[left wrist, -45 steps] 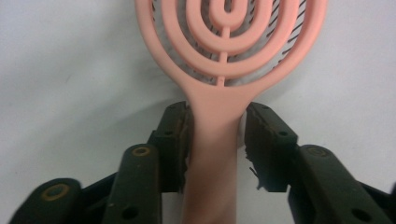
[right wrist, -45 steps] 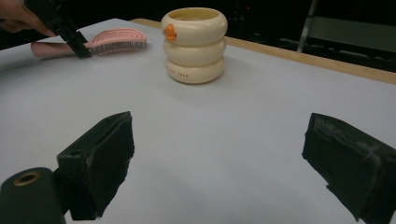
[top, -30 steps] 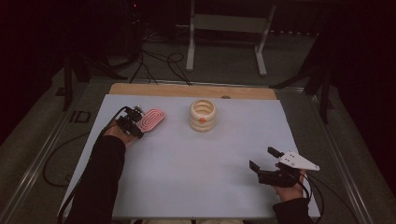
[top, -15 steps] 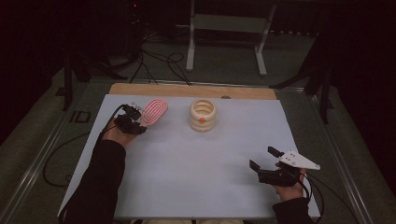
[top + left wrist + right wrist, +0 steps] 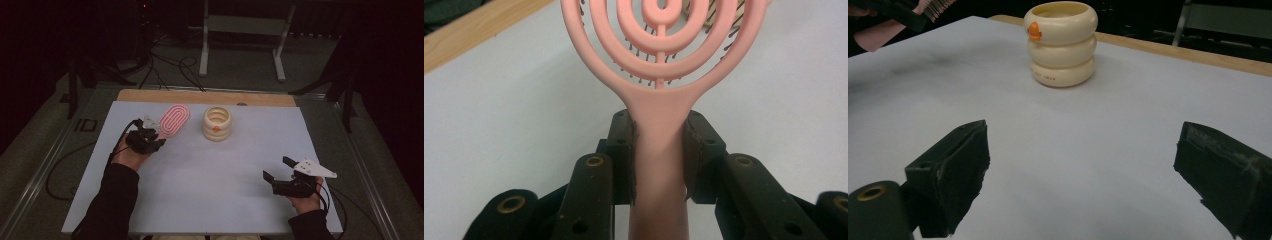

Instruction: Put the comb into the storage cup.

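My left gripper (image 5: 154,136) is shut on the handle of a pink hairbrush (image 5: 173,120), at the table's far left. In the left gripper view, both pads clamp the brush's handle (image 5: 659,150) just below its ringed oval head, which shows its bristles beyond. Just right of the brush head stands a cream ribbed cup (image 5: 217,123) with an orange mark on its side, apart from the brush. My right gripper (image 5: 278,169) hovers open near the front right with nothing between its jaws. It faces the cup (image 5: 1061,45) from a distance.
A white sheet (image 5: 210,185) covers the table, with a wooden strip (image 5: 205,97) along the far edge. On the floor beyond are a metal stand (image 5: 240,25) and cables. The left hand and brush bristles (image 5: 935,6) appear at the top left of the right gripper view.
My left gripper has carried the brush to the right, so its head is closer to the cup. The right gripper has stayed in place, open.
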Tool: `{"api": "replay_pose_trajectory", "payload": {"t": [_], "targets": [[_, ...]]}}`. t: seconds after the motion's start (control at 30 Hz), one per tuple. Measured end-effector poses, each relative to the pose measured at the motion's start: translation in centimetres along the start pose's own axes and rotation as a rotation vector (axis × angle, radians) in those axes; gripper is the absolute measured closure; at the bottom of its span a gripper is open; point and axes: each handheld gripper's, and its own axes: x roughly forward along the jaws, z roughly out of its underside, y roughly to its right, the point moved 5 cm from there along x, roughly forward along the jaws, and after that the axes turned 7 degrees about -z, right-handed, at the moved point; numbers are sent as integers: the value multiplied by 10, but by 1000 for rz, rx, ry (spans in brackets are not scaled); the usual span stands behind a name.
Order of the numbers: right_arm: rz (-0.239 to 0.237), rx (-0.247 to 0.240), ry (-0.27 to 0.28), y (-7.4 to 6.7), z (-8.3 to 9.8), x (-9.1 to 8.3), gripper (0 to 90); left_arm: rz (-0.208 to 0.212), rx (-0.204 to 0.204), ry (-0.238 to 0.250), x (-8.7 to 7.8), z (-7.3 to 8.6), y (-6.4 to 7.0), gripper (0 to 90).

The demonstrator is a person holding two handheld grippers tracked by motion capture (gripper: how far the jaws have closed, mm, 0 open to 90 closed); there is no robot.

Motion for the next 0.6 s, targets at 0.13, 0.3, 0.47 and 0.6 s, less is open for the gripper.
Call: {"api": "replay_pose_trajectory", "payload": {"t": [0.13, 0.3, 0.47, 0.6], "targets": [[-2, -4, -4, -1, -3, 3, 75, -1, 11, 20, -3, -1, 5, 705], [-21, -12, -29, -6, -10, 11, 75, 9, 32, 74, -11, -4, 22, 704], [-33, -16, -24, -9, -21, 14, 75, 20, 33, 108, -11, -8, 32, 704], [-47, -23, -13, -13, -37, 18, 75, 29, 44, 132, -11, -13, 43, 704]]}}
